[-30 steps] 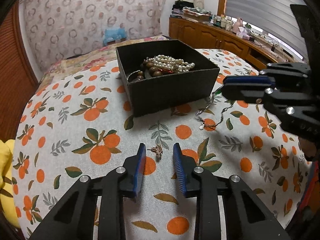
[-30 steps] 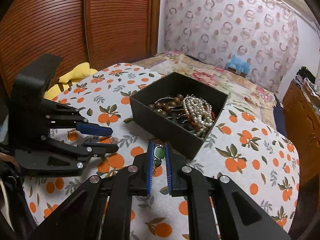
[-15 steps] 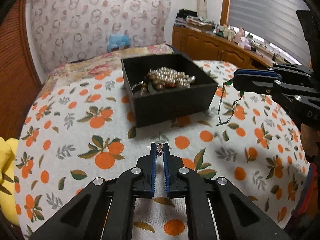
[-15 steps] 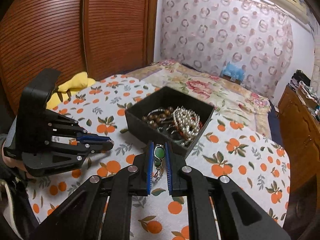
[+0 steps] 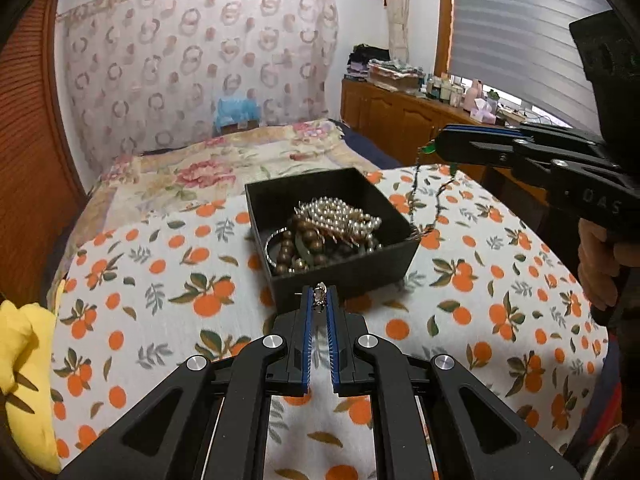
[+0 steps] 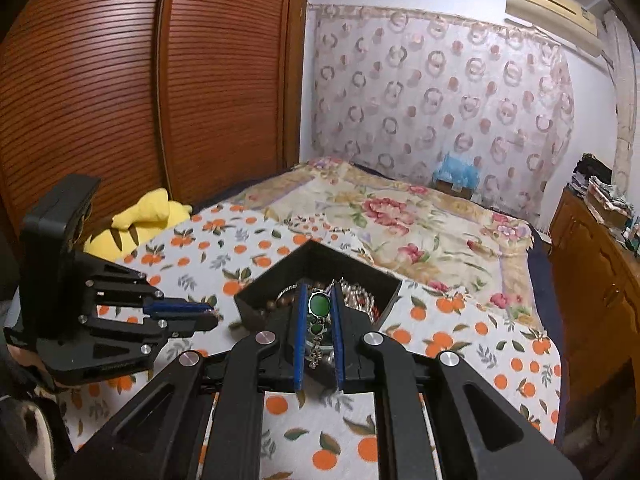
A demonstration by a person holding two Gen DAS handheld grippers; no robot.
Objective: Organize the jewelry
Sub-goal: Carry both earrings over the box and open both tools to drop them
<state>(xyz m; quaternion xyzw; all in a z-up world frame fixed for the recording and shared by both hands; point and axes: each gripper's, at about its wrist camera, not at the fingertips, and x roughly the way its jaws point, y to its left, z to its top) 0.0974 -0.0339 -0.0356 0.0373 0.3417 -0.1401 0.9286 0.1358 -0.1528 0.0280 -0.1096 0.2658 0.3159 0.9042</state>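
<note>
We pinch the small gold earring [image 5: 319, 297] in the left gripper [image 5: 319, 300], clear of the cloth; our right gripper [image 6: 319, 312] clamps the green-stoned chain necklace [image 6: 319, 305], both poised for dropping into the open black jewelry box [image 5: 352, 272].

Box [image 5: 340, 276] sits mid-bed on cloth [image 5: 140, 280], beads + pearls [image 5: 340, 216] in it. Plush [image 5: 24, 360] at 8 o'clock, dresser [image 5: 400, 120] at 2, curtain [image 5: 192, 60] at 12 behind.
</note>
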